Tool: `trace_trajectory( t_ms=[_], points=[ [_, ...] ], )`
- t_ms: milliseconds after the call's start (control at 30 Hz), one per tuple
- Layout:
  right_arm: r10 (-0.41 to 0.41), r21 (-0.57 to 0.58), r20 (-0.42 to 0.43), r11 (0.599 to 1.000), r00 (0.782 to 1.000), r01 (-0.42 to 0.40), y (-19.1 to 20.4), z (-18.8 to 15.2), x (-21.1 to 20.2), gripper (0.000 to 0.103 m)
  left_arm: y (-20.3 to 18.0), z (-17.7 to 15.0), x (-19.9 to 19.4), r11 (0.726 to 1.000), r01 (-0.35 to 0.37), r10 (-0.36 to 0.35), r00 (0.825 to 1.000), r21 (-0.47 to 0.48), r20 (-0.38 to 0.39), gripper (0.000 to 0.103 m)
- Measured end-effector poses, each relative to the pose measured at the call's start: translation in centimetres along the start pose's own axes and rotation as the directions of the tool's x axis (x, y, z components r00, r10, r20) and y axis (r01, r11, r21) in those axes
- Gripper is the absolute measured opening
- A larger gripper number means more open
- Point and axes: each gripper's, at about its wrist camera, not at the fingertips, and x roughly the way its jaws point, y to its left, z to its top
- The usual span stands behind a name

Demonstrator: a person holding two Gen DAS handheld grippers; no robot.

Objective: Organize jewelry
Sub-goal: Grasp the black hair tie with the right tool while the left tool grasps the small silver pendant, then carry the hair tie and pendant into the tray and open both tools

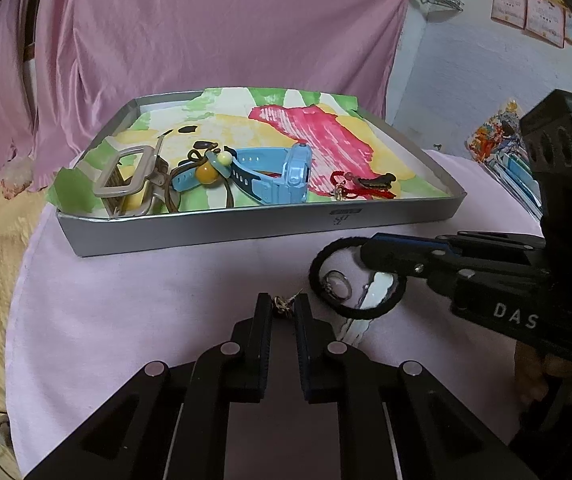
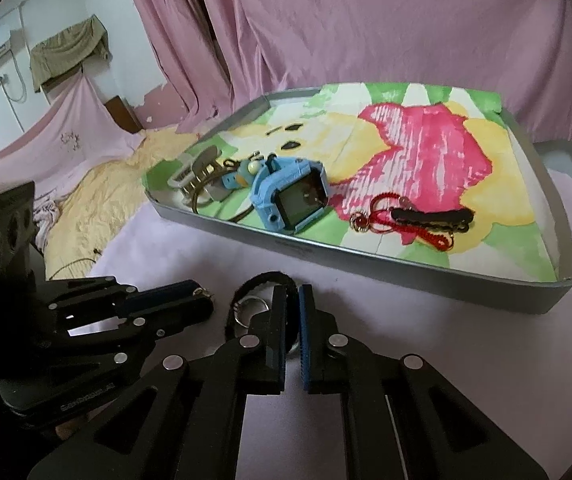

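Left gripper [image 1: 284, 307]: my jaws narrowly parted around a small gold earring [image 1: 280, 305].
Right gripper [image 2: 293, 300]: nipping a black fabric hair-tie [image 2: 264, 280].
Ahead: silver tray [image 1: 246, 226].
Risk: earring slipping out.

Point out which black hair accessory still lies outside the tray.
The black hair tie, looped on the pink cloth beside the right tongs; the black clip already sits inside the tray.

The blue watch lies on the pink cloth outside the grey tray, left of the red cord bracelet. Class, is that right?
Not quite. The blue watch lies inside the grey tray, on its painted paper, not on the pink cloth. It is left of the red cord bracelet, as the right wrist view shows.
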Motion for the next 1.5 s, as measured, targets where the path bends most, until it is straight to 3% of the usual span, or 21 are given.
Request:
trace_trajectory(
  t_ms=[367, 600, 867, 1167, 1500],
  points=[
    [-0.019, -0.021, 0.098, 1.0, 0.995, 0.021, 0.0, 0.7, -3.0, 0.005, 0.3, 1.6, -2.0, 0.999, -0.011, 0.017, 0.993, -0.05, 0.119, 0.011],
    [-0.055, 0.017, 0.208, 0.998, 0.977, 0.053, -1.7, 2.5, -5.2, 0.005, 0.8, 4.2, -2.2, 0.996, -0.035, 0.05, 0.983, -0.088, 0.178, 0.011],
    [-0.102, 0.115, 0.232, 0.99, 0.967, 0.077, -4.6, 4.4, -3.7, 0.005, 1.4, 6.5, -0.1, 0.989, -0.059, 0.081, 0.985, -0.139, 0.154, 0.011],
    [-0.101, 0.165, 0.162, 0.983, 0.982, 0.074, -6.2, 4.5, -0.4, 0.005, 2.3, 6.7, 2.6, 0.977, -0.133, 0.143, 0.988, -0.17, 0.05, 0.011],
    [-0.1, 0.196, 0.1, 0.977, 0.99, 0.079, -6.9, 4.0, 1.7, 0.006, 2.4, 6.7, 3.4, 0.977, -0.143, 0.15, 0.988, -0.156, 0.029, 0.011]
  ],
)
